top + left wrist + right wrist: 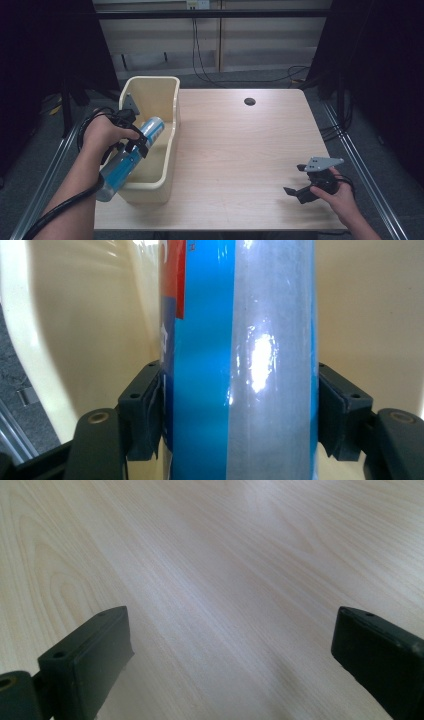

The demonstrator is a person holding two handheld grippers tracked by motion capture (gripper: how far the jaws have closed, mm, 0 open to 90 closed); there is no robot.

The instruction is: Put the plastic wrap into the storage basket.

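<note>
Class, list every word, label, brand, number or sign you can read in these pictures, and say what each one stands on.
None can be read in full.
Blue can, clamped in the left hand-held gripper over the cream bin: white print fragments along the edge of its red patch, cut off and blurred; unreadable.
Wooden table and right hand-held gripper: no text.

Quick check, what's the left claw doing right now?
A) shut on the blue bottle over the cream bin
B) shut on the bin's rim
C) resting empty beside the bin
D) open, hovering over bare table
A: in the left gripper view both jaws press the sides of the blue bottle, and the high view shows the left claw holding it tilted over the cream bin.
</note>
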